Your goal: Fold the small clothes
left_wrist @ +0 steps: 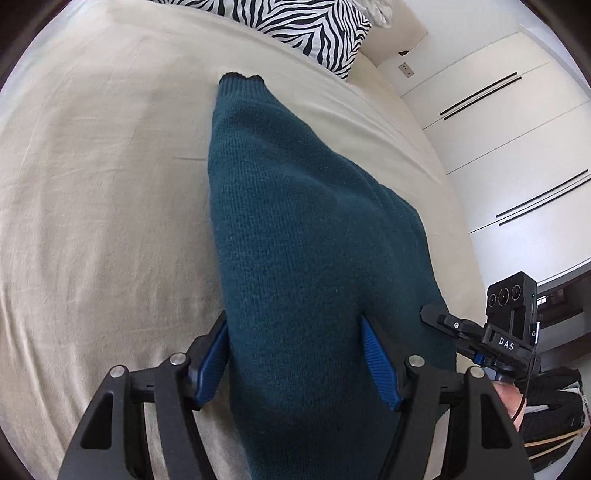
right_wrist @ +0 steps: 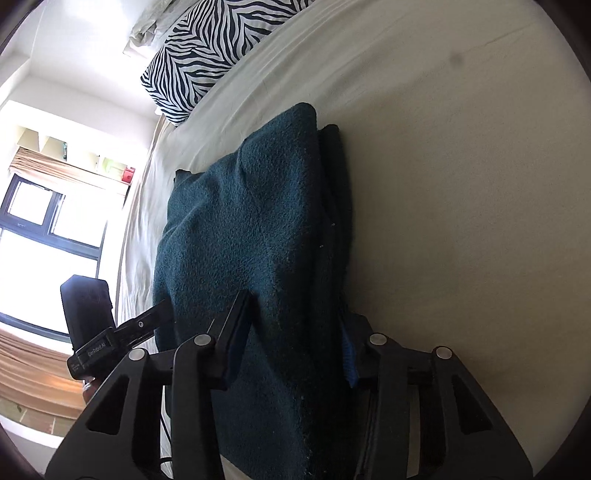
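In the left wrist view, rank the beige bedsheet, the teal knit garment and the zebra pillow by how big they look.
1. beige bedsheet
2. teal knit garment, though it sits nearest the camera, so its size is exaggerated
3. zebra pillow, far away and cut off by the frame

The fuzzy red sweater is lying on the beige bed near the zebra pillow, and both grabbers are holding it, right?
Nearly. The knitted sweater is dark teal, not red; both wrist views show that colour. The rest holds: it lies on the beige bed sheet, the zebra-striped pillow sits beyond it, and the left gripper and right gripper each have their fingers around its fabric.
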The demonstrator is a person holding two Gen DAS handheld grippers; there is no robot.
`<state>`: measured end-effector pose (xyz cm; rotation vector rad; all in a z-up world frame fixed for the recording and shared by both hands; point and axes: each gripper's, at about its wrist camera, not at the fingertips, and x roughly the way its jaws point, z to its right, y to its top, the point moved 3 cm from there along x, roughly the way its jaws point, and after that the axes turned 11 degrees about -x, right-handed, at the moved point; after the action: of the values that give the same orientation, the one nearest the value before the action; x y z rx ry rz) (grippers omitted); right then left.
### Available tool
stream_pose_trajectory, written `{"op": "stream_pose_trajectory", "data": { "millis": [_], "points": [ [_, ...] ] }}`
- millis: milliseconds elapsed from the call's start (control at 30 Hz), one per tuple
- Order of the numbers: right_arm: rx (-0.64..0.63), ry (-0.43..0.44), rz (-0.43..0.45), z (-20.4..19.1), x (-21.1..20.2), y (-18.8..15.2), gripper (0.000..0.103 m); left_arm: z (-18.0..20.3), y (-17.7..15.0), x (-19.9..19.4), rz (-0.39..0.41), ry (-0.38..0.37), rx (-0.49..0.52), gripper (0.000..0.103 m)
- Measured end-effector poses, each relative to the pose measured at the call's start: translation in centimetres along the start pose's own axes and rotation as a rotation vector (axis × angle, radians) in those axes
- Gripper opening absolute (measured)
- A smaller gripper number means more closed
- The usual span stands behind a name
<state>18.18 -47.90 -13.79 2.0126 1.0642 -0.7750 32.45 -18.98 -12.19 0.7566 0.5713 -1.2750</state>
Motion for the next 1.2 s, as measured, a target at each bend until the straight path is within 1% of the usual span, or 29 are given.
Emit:
{"op": "stream_pose_trajectory", "data": {
  "millis": [33, 100, 167, 267, 300, 367, 467, 500, 667, 767, 833, 900, 1033, 1133, 1167, 1200],
  "points": [
    [0.009, -0.001, -0.007, 0.1, 0.3, 0.1, 0.036, 0.1, 0.1, 0.1, -0.005, 0.010, 0.005, 0.063],
    [0.012, -0.016, -0.016, 0.1, 0.5, 0.1, 0.028, 0.8, -0.1, 0.1, -0.004, 0.052, 0.036, 0.057],
    [-0.018, -0.070, -0.014, -0.6, 0.5, -0.1, 0.025, 1.7, -0.3, -0.2, 0.005, 0.089, 0.065, 0.050],
    [-0.096, -0.181, 0.009, -3.2, -0.3, 0.0, 0.022, 2.4, -0.9, -1.3, 0.024, 0.114, 0.090, 0.043],
    [-0.124, -0.211, 0.020, -4.1, -1.0, -0.2, 0.022, 2.6, -1.2, -1.9, 0.030, 0.116, 0.098, 0.043],
    [-0.179, -0.240, 0.040, -6.7, -2.2, -0.7, 0.021, 2.9, -2.0, -3.7, 0.049, 0.125, 0.126, 0.042],
    [-0.272, -0.266, 0.069, -11.3, -4.0, -2.2, 0.021, 3.2, -3.7, -7.5, 0.100, 0.128, 0.182, 0.042],
    [-0.297, -0.261, 0.077, -12.9, -4.4, -2.9, 0.021, 2.9, -4.2, -9.0, 0.112, 0.122, 0.190, 0.042],
    [-0.355, -0.171, 0.097, -19.8, -5.6, -7.8, 0.021, 0.6, -7.6, -16.0, 0.156, 0.128, 0.225, 0.041],
    [-0.373, -0.128, 0.092, -23.1, -4.8, -11.1, 0.021, -1.9, -10.0, -19.1, 0.171, 0.138, 0.229, 0.042],
    [-0.376, -0.099, 0.082, -24.7, -3.9, -13.1, 0.021, -3.6, -11.7, -20.3, 0.178, 0.145, 0.222, 0.042],
    [-0.363, -0.070, 0.070, -25.5, -3.2, -14.8, 0.021, -5.4, -12.9, -21.1, 0.183, 0.149, 0.210, 0.042],
    [-0.336, -0.038, 0.037, -25.6, -1.2, -18.2, 0.021, -8.9, -14.1, -20.6, 0.162, 0.149, 0.158, 0.042],
    [-0.271, -0.017, 0.001, -24.0, 0.9, -19.4, 0.021, -10.9, -14.9, -19.3, 0.137, 0.166, 0.131, 0.043],
    [-0.236, -0.012, -0.007, -23.1, 1.4, -19.9, 0.021, -11.6, -15.1, -18.8, 0.130, 0.172, 0.119, 0.043],
    [-0.195, 0.010, -0.020, -22.1, 2.0, -20.5, 0.021, -12.2, -15.2, -18.4, 0.126, 0.173, 0.111, 0.045]
  ]
}}
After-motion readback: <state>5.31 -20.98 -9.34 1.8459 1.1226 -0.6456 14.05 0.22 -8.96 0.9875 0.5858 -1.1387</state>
